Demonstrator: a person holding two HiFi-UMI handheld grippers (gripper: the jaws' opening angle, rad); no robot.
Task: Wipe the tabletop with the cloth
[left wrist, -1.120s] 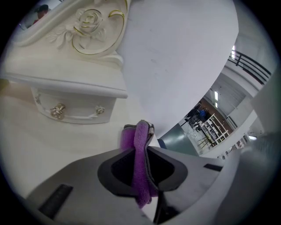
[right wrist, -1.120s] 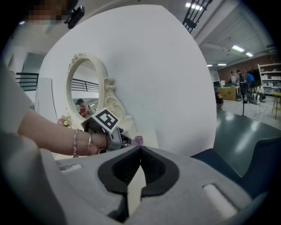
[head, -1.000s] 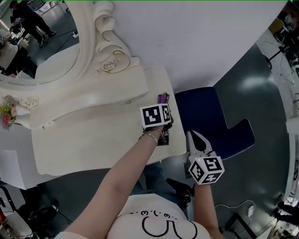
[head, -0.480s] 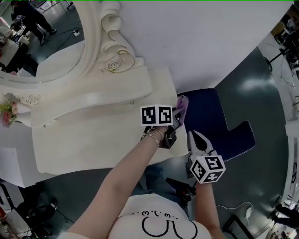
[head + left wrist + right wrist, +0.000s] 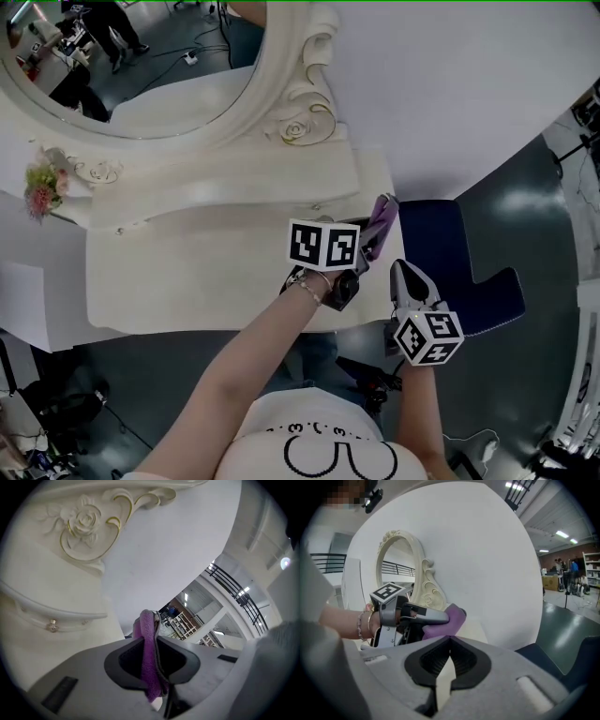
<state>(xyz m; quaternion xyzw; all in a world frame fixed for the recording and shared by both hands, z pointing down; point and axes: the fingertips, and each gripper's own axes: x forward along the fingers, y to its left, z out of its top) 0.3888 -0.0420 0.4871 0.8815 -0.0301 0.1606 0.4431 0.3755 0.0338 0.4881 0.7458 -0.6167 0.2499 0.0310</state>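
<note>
The purple cloth is pinched in my left gripper, which hovers over the right end of the cream tabletop. In the left gripper view the cloth hangs folded between the shut jaws of the left gripper, in front of the carved mirror frame. My right gripper is off the table's right front corner, shut with nothing in it. The right gripper view looks past my right gripper to the left gripper holding the cloth.
An oval mirror with a carved cream frame stands at the back of the table, over a raised shelf with small drawer knobs. Flowers sit at the far left. A dark blue chair stands right of the table against the white wall.
My left gripper has carried the cloth rightward along the tabletop to its right end. The right gripper has stayed beside the front corner.
</note>
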